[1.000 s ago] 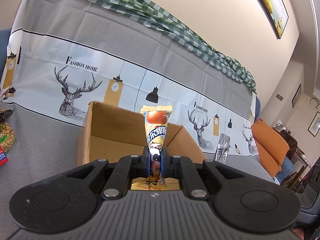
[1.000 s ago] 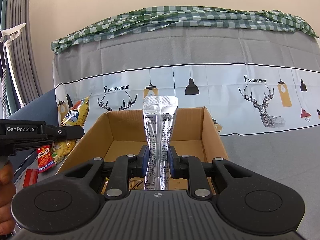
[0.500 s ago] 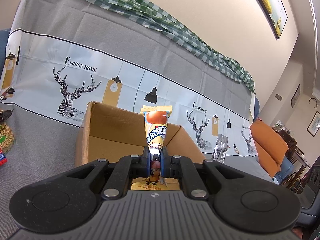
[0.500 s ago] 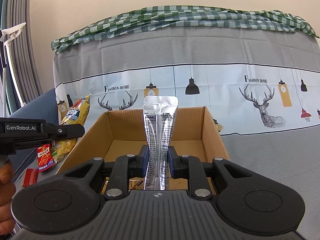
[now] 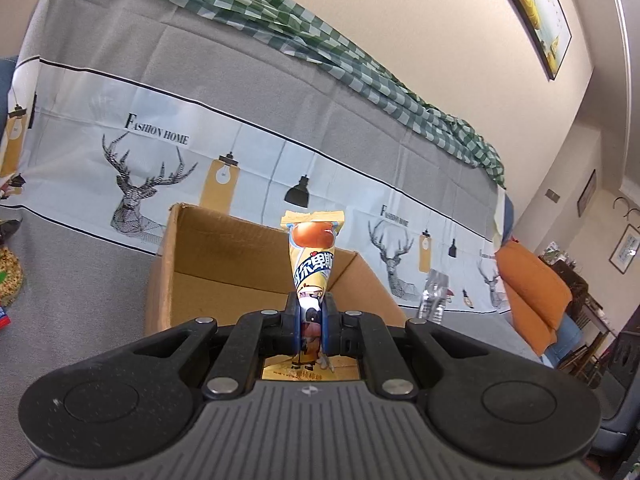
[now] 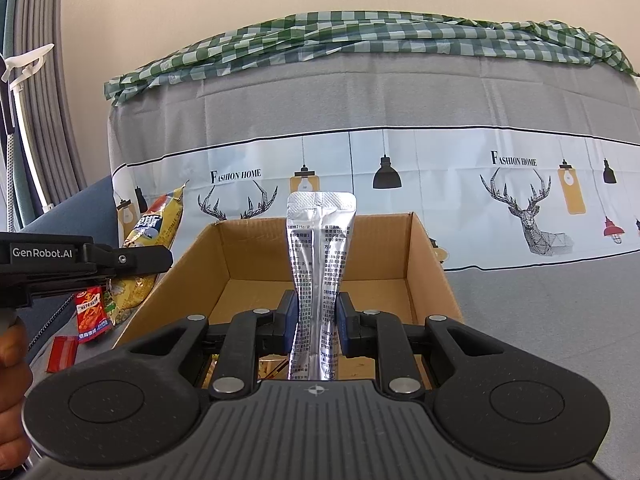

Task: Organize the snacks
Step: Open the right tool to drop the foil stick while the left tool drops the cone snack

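Observation:
My left gripper (image 5: 311, 322) is shut on a yellow snack packet (image 5: 313, 256) with an orange picture, held upright over the near edge of an open cardboard box (image 5: 224, 252). My right gripper (image 6: 318, 318) is shut on a silver foil pouch (image 6: 320, 248) with black print, held upright over the same box (image 6: 424, 264). The left gripper's body and its yellow packet (image 6: 154, 228) show at the left of the right wrist view. The silver pouch (image 5: 434, 294) shows past the box's right side in the left wrist view.
The box sits on a grey sofa seat in front of a deer-print cover (image 6: 520, 208). Red snack packets (image 6: 90, 314) lie left of the box. An orange cushion (image 5: 532, 292) is at the right. A green checked cloth (image 6: 360, 36) drapes the sofa back.
Both grippers keep their hold. The left wrist view has shifted slightly, so the box sits a little further left and the silver pouch appears closer.

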Available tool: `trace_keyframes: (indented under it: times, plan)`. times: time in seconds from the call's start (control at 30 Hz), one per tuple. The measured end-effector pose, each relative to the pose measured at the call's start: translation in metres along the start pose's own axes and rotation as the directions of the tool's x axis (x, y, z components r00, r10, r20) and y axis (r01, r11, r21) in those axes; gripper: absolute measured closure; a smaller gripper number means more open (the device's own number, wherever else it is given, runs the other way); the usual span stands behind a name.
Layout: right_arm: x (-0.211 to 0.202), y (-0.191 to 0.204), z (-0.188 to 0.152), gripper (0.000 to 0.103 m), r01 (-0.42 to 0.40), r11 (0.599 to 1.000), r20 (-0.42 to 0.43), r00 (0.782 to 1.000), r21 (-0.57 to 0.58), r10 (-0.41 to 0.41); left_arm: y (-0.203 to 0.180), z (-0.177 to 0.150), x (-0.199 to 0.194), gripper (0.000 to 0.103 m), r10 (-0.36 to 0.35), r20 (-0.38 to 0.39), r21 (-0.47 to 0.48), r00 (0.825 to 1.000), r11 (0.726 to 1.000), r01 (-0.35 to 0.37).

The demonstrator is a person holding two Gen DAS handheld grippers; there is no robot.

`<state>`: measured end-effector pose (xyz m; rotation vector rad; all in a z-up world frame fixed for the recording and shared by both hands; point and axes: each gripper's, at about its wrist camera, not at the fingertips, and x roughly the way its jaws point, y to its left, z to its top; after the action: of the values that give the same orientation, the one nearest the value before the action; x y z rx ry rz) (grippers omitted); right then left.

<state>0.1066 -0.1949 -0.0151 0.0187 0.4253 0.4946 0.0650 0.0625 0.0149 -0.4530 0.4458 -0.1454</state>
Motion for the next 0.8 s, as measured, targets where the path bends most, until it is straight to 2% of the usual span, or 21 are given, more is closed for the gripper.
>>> trace_keyframes:
  times: [0.07, 0.1, 0.17, 0.2, 0.23, 0.47, 0.53, 0.6, 0.8]
  plan:
    - [0.001, 0.000, 0.000, 0.080, 0.000, 1.000, -0.004, 1.000, 0.003, 0.000, 0.001, 0.000, 0.001, 0.092, -0.034, -0.012, -0.007, 0.999, 0.999, 0.034]
    - [0.002, -0.001, 0.000, 0.076, -0.003, 1.000, -0.010, 1.000, 0.008, 0.003, 0.001, 0.000, 0.002, 0.080, -0.052, -0.025, -0.013, 0.998, 0.999, 0.052]
    - [0.004, -0.002, -0.001, 0.073, -0.005, 1.000, -0.023, 1.000, 0.025, 0.005, -0.001, -0.002, 0.004, 0.069, -0.084, -0.046, -0.016, 0.995, 0.996, 0.083]
    - [0.005, -0.002, 0.000, 0.065, -0.003, 1.000, -0.028, 1.000, 0.029, 0.004, -0.004, -0.003, 0.004, 0.069, -0.080, -0.044, 0.002, 0.996, 0.997, 0.080]
    - [0.005, -0.002, 0.000, 0.062, 0.000, 0.999, -0.029, 1.000, 0.032, 0.001, -0.006, -0.003, 0.003, 0.069, -0.077, -0.043, 0.021, 0.996, 0.997, 0.078]
    - [0.008, 0.001, 0.000, 0.059, 0.004, 0.999, -0.039, 0.999, 0.041, -0.002, -0.003, -0.004, -0.002, 0.069, -0.064, -0.032, 0.029, 0.997, 0.997, 0.065]
    - [0.009, 0.005, 0.001, 0.059, 0.007, 0.999, -0.037, 0.999, 0.031, -0.006, -0.001, -0.005, -0.005, 0.063, -0.048, -0.027, 0.032, 0.998, 0.998, 0.049]
    - [0.009, 0.010, 0.001, 0.059, 0.009, 1.000, -0.033, 0.999, 0.022, -0.009, 0.002, -0.005, -0.008, 0.051, -0.038, -0.030, 0.033, 0.999, 0.999, 0.039]
    - [0.007, 0.029, -0.001, 0.054, 0.000, 1.000, -0.011, 1.000, 0.002, 0.000, 0.005, -0.007, -0.024, 0.049, -0.015, -0.026, 0.080, 1.000, 0.997, 0.017]
